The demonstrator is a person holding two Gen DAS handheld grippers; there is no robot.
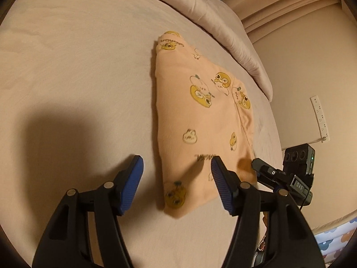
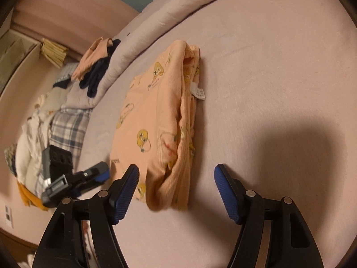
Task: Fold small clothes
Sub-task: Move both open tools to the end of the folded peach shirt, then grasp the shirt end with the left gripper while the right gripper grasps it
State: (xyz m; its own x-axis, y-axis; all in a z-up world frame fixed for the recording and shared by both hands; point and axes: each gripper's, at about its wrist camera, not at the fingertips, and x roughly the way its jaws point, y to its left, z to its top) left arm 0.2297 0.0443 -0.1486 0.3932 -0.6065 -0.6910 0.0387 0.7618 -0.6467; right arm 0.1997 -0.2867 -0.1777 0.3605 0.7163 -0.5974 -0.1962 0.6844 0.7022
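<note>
Left gripper [image 1: 177, 186] spread, pinching nothing | right gripper [image 2: 176, 194] spread, pinching nothing | folded peach cartoon-print cotton garment [image 1: 196, 120] flat on pale pink bedsheet [image 1: 78, 78], near end between both jaws | containers: none visible

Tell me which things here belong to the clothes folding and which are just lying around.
In the job:
- peach cartoon-print garment, folded on the bed
- left gripper, jaws open
- right gripper, jaws open

Lying about:
- pile of clothes on the duvet
- plaid cloth
- power strip
</note>
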